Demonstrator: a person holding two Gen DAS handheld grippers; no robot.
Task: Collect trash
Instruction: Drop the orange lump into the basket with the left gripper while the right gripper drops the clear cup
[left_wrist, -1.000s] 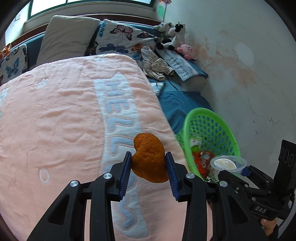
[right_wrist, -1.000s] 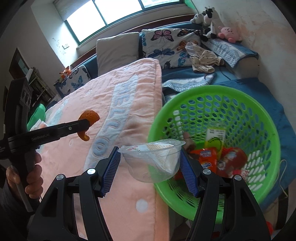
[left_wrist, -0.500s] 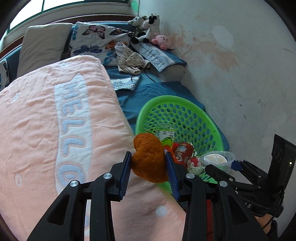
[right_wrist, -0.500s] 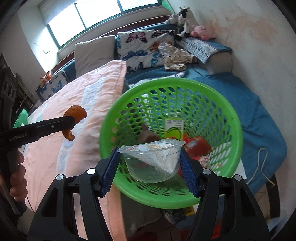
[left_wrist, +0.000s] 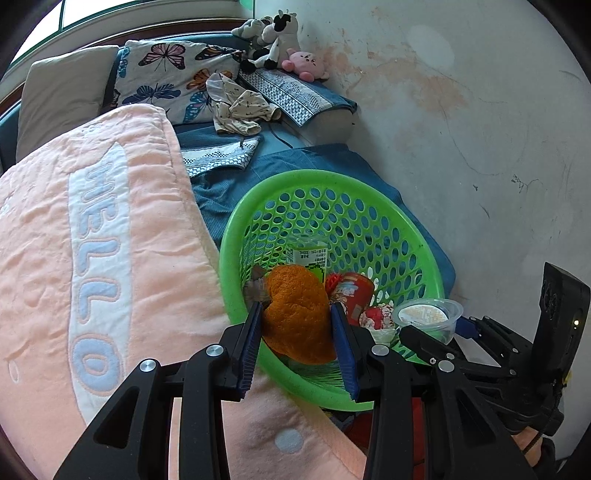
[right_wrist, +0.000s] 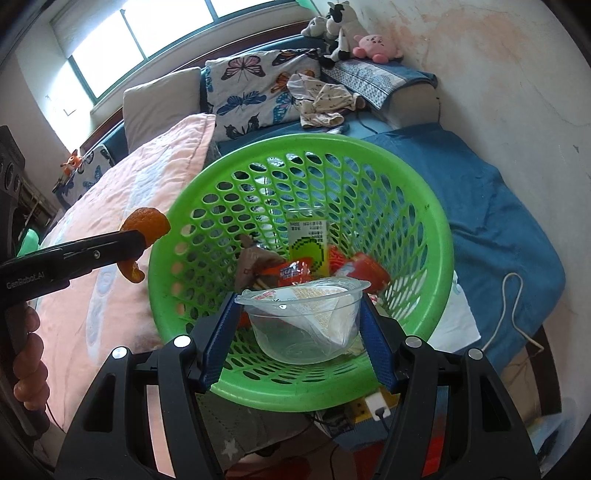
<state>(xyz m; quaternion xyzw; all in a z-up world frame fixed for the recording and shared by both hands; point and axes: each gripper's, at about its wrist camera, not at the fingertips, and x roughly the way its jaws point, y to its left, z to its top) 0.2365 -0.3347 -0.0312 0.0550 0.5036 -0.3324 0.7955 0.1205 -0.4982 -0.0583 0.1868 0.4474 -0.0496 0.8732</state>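
Note:
My left gripper (left_wrist: 297, 345) is shut on an orange peel (left_wrist: 297, 314), held over the near left rim of the green basket (left_wrist: 391, 214). In the right wrist view the orange peel (right_wrist: 147, 225) and the left gripper (right_wrist: 135, 245) sit just left of the green basket (right_wrist: 424, 206). My right gripper (right_wrist: 299, 332) is shut on a clear plastic cup (right_wrist: 303, 321) with a peeled-back lid, held above the basket's near side. The clear plastic cup (left_wrist: 428, 317) also shows at the basket's right edge in the left wrist view. A green carton (right_wrist: 308, 242) and red wrappers (right_wrist: 369, 273) lie inside.
A pink blanket (left_wrist: 92, 240) with "HELLO" on it covers the bed to the left. Blue bedding (right_wrist: 491, 206) lies under and right of the basket, with a white cord (right_wrist: 513, 314). Pillows, crumpled clothes (left_wrist: 240, 110) and plush toys (left_wrist: 280, 40) are at the back. A stained wall (left_wrist: 461, 110) stands right.
Both grippers have moved from over the pink blanket toward the green basket, each keeping its grip. The peel now hangs at the basket's left rim and the cup over its near side.

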